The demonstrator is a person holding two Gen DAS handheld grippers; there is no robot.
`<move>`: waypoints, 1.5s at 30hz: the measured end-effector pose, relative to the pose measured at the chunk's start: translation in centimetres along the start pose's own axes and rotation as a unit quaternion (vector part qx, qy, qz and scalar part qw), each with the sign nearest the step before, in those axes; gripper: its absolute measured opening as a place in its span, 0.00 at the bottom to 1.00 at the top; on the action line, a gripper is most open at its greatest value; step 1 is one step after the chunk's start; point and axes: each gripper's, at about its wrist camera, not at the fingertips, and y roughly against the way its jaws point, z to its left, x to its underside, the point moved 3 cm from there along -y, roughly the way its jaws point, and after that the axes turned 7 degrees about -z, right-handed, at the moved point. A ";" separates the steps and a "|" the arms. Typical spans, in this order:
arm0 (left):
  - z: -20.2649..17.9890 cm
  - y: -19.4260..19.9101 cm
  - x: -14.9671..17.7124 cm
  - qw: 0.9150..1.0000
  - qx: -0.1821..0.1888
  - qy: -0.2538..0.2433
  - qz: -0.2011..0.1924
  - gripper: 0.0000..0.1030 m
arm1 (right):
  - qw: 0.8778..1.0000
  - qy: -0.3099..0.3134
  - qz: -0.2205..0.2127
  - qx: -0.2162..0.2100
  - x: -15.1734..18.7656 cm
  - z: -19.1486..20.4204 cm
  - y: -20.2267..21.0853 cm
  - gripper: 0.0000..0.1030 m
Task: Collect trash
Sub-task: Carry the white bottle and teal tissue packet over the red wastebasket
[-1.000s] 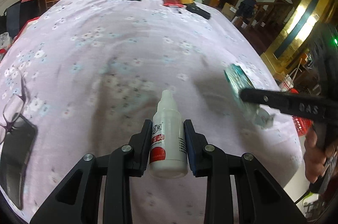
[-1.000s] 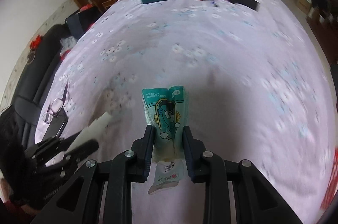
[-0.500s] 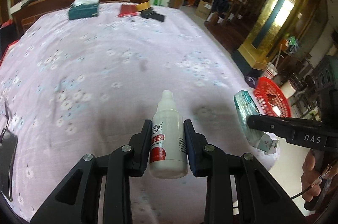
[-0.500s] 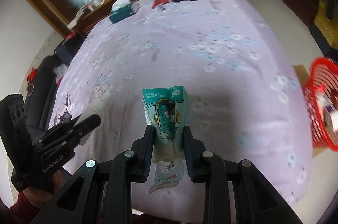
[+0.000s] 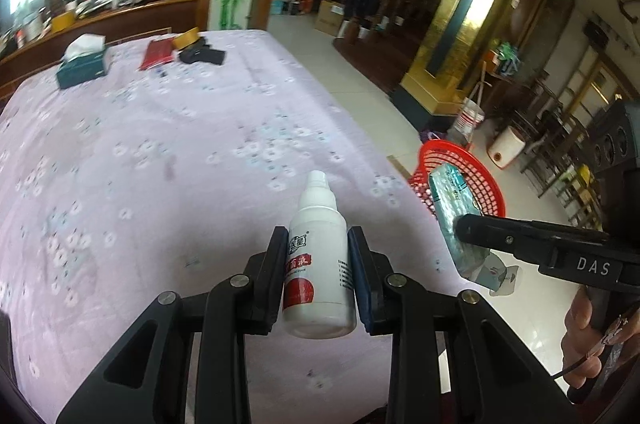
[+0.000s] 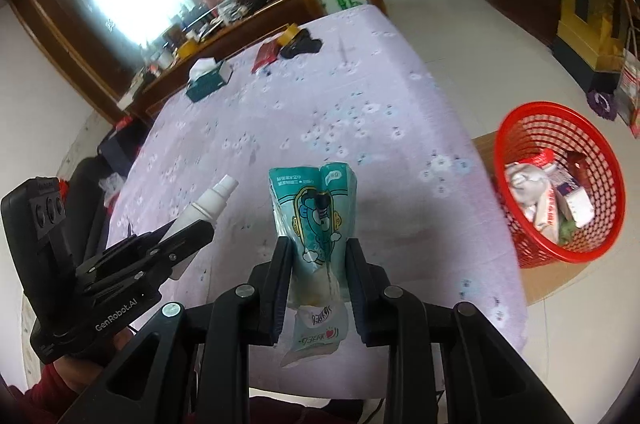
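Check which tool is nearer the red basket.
Right. The right tool, gripping the teal packet, sits beside the red basket; the left tool with the white bottle is farther over the bed.

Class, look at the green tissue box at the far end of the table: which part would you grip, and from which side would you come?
Grip the tissue box across its two long side walls, coming from above. It lies flat on the table with tissue sticking out of the top, so the flat parallel sides probably suit a two-finger tool better than the soft top.
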 end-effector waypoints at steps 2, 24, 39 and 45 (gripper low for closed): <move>-0.9 -0.6 -0.5 1.000 0.004 -0.011 0.000 0.28 | 1.000 -0.009 -0.009 0.004 -0.3 -1.0 0.6 0.28; -4.3 -4.2 -4.4 0.997 -0.028 -0.065 -0.009 0.28 | 0.998 -0.049 -0.039 0.018 -2.9 -6.3 2.6 0.28; -6.1 -5.2 -5.0 0.997 -0.021 -0.080 -0.006 0.28 | 0.997 -0.054 -0.042 0.021 -3.2 -7.4 3.1 0.28; -7.7 -5.9 -5.6 0.996 -0.011 -0.092 -0.006 0.28 | 0.996 -0.068 -0.050 0.028 -3.4 -8.5 3.9 0.28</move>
